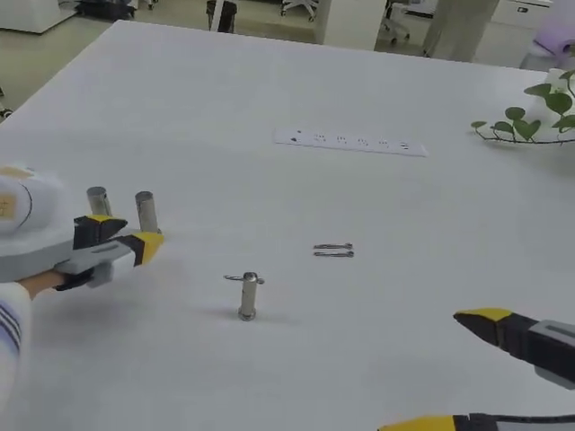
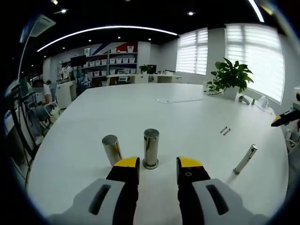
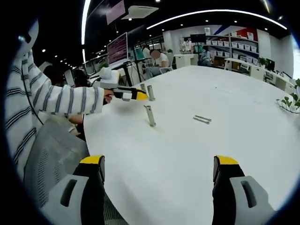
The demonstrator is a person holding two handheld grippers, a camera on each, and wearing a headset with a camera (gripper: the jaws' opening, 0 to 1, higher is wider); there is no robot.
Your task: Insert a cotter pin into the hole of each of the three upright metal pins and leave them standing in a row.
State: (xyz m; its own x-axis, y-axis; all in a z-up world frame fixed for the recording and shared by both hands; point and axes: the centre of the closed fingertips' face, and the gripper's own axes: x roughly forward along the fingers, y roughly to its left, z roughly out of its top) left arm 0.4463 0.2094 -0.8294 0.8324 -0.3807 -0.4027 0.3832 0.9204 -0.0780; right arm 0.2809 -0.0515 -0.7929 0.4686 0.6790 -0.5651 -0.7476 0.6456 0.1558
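White tabletop (image 1: 431, 269) is carrying all the parts, with a power strip (image 1: 350, 142) and a plant (image 1: 539, 117) sitting toward the far side. One metal pin (image 1: 248, 296) is standing upright near the centre, already carrying a cotter pin (image 1: 241, 279) crosswise through its hole. Two bare pins are standing side by side at the left: the inner pin (image 2: 151, 147) and the outer pin (image 2: 111, 149). Two loose cotter pins (image 1: 333, 250) are lying flat and parallel, to the right of the fitted pin, their long axes running left to right in the head view.

Note that the left gripper (image 2: 157, 163) is hovering with jaws parted and gripping nothing. The inner pin is standing at the mouth of the gap, on its centre line, axis vertical, with space showing on both sides. Meanwhile the right gripper (image 3: 159, 161) is hanging spread wide and empty, well apart from the parts, with the loose cotter pins lying ahead and slightly right.

Judgement: the left gripper is nearer for bracing the inner pin, and the right gripper is better placed for fetching a cotter pin.
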